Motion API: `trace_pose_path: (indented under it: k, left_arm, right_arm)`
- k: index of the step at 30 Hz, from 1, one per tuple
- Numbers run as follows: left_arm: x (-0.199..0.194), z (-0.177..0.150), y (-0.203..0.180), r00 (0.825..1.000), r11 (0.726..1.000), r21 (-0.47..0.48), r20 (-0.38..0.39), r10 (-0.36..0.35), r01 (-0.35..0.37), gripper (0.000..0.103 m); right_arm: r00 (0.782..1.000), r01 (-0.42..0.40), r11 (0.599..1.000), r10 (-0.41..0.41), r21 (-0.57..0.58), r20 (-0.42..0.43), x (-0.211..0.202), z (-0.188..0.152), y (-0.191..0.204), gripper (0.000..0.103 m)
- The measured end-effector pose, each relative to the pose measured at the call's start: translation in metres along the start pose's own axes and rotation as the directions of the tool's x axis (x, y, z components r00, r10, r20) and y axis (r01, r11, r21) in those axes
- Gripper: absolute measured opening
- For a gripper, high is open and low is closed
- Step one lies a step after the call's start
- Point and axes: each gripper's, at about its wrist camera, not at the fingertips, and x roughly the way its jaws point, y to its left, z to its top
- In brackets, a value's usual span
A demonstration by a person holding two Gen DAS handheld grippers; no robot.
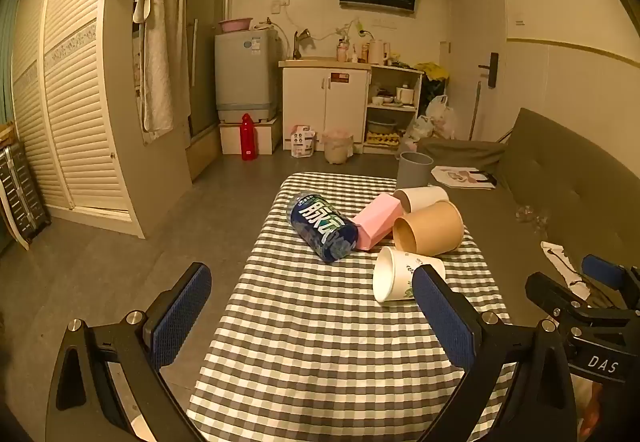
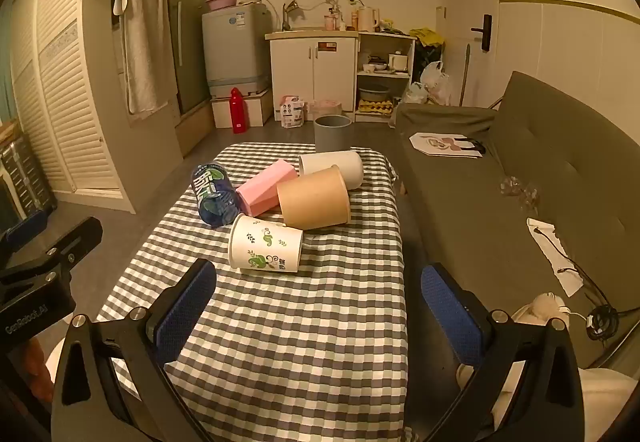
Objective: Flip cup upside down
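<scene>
Step in hand: approach, before any grasp. Both tools hang short of the cluster of vessels on the checked counter (image 2: 288,322), and nothing is held.

Left hand-held gripper (image 1: 312,318): jaws spread wide, empty. Right hand-held gripper (image 2: 318,316): jaws spread wide, empty.

Task item, by judgement: the white paper cup with green leaf print (image 2: 266,248), since it lies nearest both tools. It rests on its side on the counter, ahead of the right hand-held gripper and slightly to its left; in the left wrist view the same cup (image 1: 400,278) lies ahead and to the right, partly behind that tool's right finger (image 1: 444,318).

Orientation: the long axis runs roughly across the counter, close to level. The open mouth faces the left hand-held gripper's side; the closed base points toward the sofa (image 2: 560,169).

Neighbours beyond the cup: a brown paper tub (image 2: 314,197), just behind it and seemingly touching or nearly so; a pink cup (image 2: 266,191); a white cup (image 2: 332,167); a dark blue bottle (image 2: 212,193). All lie on their sides.

Next move, as judged: advance one tool to straddle the cup's wall across its axis, close lightly so the paper does not crush, lift clear of the tub, turn the mouth downward, and set the rim flat on the cloth. Risk: the cup may roll when first touched.
</scene>
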Motion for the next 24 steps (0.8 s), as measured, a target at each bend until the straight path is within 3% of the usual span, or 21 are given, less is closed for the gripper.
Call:
trace_pose_path:
  k: [24]
  left_arm:
    - [0.0009, -0.0029, -0.0004, 1.0, 1.0, 0.008, 0.009, 0.004, -0.004, 0.103]
  right_arm:
    - [1.0, 0.002, 1.0, -0.002, 0.0, 0.001, -0.0001, -0.0006, -0.0001, 0.103]
